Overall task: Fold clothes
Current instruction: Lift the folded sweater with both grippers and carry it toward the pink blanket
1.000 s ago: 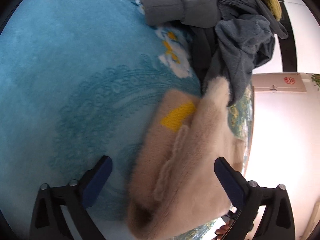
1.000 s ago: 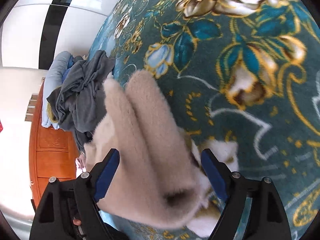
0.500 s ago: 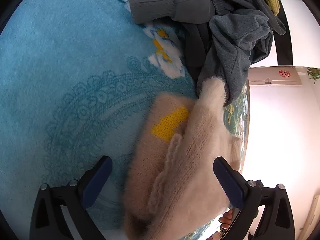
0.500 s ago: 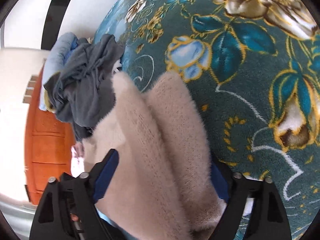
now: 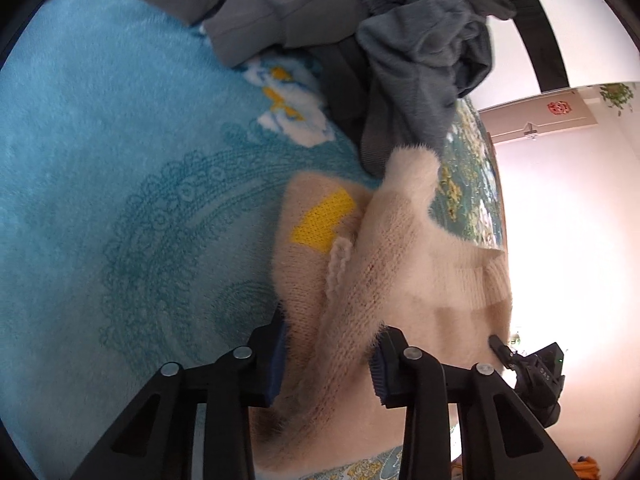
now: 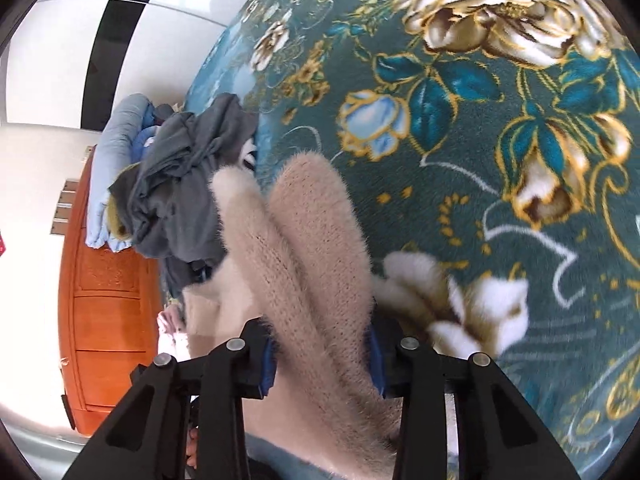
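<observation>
A fuzzy beige sweater (image 5: pixel 400 272) with a yellow patch lies folded over on the blue floral blanket (image 5: pixel 100 160). My left gripper (image 5: pixel 330 360) is shut on its near edge, blue pads pressing the knit from both sides. In the right wrist view the same beige sweater (image 6: pixel 316 264) runs up from between the fingers as two thick folds. My right gripper (image 6: pixel 322 354) is shut on it too. The other gripper's black body (image 5: pixel 536 376) shows at the lower right of the left wrist view.
A heap of grey and dark clothes (image 5: pixel 380 40) lies just beyond the sweater, and the same clothes heap (image 6: pixel 188 184) sits beside a light blue folded item (image 6: pixel 116 152). An orange wooden bed frame (image 6: pixel 104 312) borders the teal floral blanket (image 6: pixel 480 120).
Both grippers, open around the sweater a second ago, have shut on it. The sweater's folds now sit pinched between the pads of each.
</observation>
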